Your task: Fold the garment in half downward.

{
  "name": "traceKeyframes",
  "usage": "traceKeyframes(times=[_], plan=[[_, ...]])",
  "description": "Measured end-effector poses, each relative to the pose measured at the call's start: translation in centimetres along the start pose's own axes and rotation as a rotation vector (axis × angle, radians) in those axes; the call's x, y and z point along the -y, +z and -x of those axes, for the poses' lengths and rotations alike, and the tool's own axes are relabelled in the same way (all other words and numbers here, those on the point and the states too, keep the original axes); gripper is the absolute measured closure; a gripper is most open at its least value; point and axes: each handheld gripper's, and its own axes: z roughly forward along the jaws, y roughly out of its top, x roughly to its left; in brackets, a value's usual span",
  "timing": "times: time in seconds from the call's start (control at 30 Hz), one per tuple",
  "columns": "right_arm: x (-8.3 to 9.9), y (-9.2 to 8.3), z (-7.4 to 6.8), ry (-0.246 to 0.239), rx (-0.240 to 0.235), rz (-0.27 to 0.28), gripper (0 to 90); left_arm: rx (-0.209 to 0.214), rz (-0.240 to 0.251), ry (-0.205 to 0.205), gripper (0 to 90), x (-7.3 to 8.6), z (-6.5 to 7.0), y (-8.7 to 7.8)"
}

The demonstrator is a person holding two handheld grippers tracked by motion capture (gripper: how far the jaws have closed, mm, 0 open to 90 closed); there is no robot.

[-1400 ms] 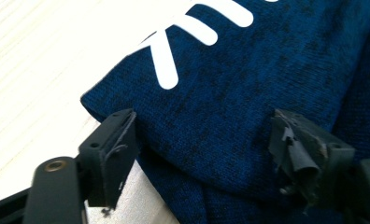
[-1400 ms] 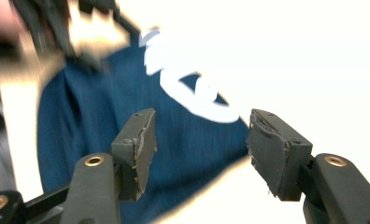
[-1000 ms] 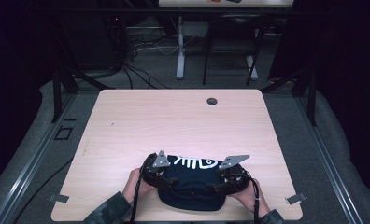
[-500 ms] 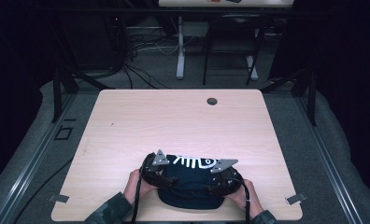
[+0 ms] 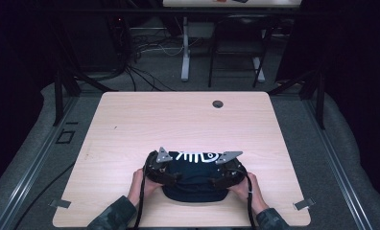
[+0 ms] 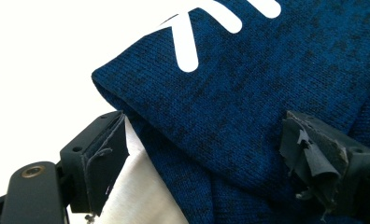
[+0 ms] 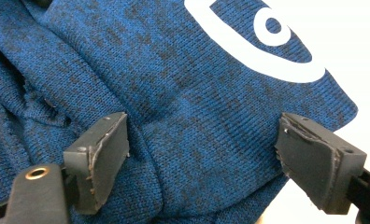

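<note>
Table (image 5: 130,124): pale wood, round hole near far edge.
Sweater (image 5: 195,179): dark blue knit, white fish-bone print, folded, lying at the near edge between both hands.
Left gripper (image 5: 171,178): jaws wide, straddling the sweater's left fold, pads not pressing.
Right gripper (image 5: 218,182): jaws have just been opening, now wide; sweater between them, unclamped.

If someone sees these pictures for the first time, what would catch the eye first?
Probably the dark blue knit garment with its white fish-skeleton print, folded at the near edge of the pale wooden table. The left claw and right claw sit at its two sides, jaws spread wide over the fabric; the right jaws have just been opening.
</note>
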Motion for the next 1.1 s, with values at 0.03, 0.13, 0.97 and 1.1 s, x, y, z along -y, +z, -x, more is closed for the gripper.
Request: traceKeyframes(times=[0.03,0.13,0.97,1.1], plan=[[-0.1,0.1,0.2,0.001,0.001,-0.003,17.1,-0.003,0.003,-0.006,15.7,0.0,-0.1,0.1],[-0.3,0.4,0.5,0.009,-0.001,0.015,17.0,-0.006,0.012,-0.013,15.6,0.0,-0.4,0.1],[4.5,-6.9,4.8,0.24,0.123,0.185,1.1,-0.095,0.092,-0.153,0.1,2.5,-5.7,-4.4],[5.5,-6.6,5.4,0.254,0.139,0.152,1.0,-0.091,0.065,-0.167,0.0,2.8,-6.4,-4.0]])
